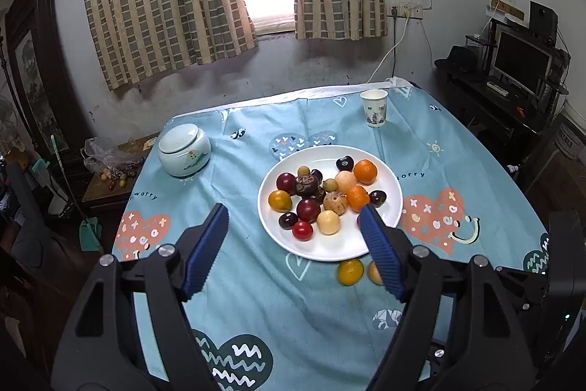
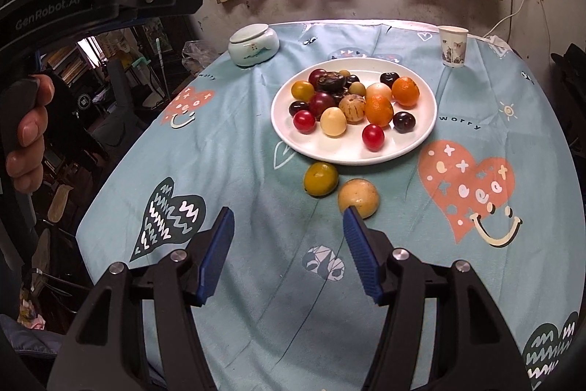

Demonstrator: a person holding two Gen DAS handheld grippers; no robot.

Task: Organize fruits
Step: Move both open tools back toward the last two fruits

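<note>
A white plate [image 1: 388,178] [image 2: 421,138] holds several small fruits: oranges, red and dark plums, yellow and pale ones. Two fruits lie on the cloth just in front of the plate: a yellow-green one [image 2: 321,179] [image 1: 350,272] and a tan one [image 2: 358,197] [image 1: 374,272]. My left gripper [image 1: 293,218] is open and empty, above the cloth at the plate's near left edge. My right gripper [image 2: 288,217] is open and empty, just short of the two loose fruits; its right finger tip overlaps the tan one in view.
A pale lidded ceramic jar [image 1: 184,149] [image 2: 253,45] stands at the table's far left, a paper cup [image 1: 374,107] [image 2: 453,45] at the far right. The left gripper's body and the hand holding it [image 2: 29,131] show at the right wrist view's left edge.
</note>
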